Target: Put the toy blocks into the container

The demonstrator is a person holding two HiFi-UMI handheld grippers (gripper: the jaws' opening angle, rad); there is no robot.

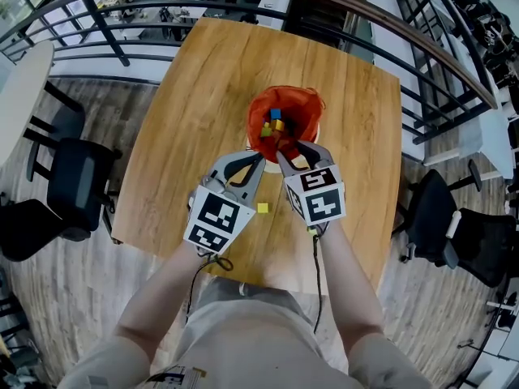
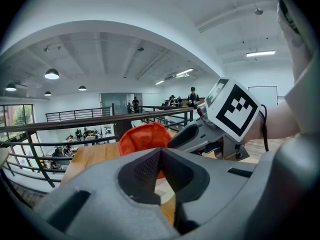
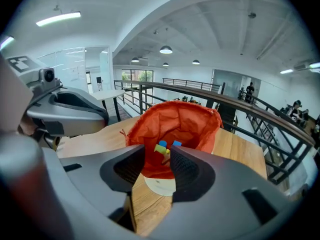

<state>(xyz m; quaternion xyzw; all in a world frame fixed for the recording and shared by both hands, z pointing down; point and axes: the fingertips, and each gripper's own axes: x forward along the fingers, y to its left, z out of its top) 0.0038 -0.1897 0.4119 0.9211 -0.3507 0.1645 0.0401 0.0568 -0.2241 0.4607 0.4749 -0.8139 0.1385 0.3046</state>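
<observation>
An orange-red bag (image 1: 285,108) stands open on the wooden table (image 1: 203,87), with several coloured blocks (image 1: 276,123) inside. My right gripper (image 1: 289,152) is at the bag's near rim. It is open, and the blocks (image 3: 161,148) in the bag (image 3: 177,116) show through the gap of that gripper (image 3: 157,158). My left gripper (image 1: 256,159) hangs just left of it, shut with nothing held (image 2: 160,150). One yellow block (image 1: 262,207) lies on the table between the two grippers. A small yellow-green piece (image 1: 311,232) shows by the right marker cube.
The bag (image 2: 142,136) sits on a white round base (image 3: 159,185). Black office chairs (image 1: 77,181) (image 1: 442,217) stand at the table's left and right sides. A metal railing (image 1: 243,6) runs behind the far edge. The near table edge is under my arms.
</observation>
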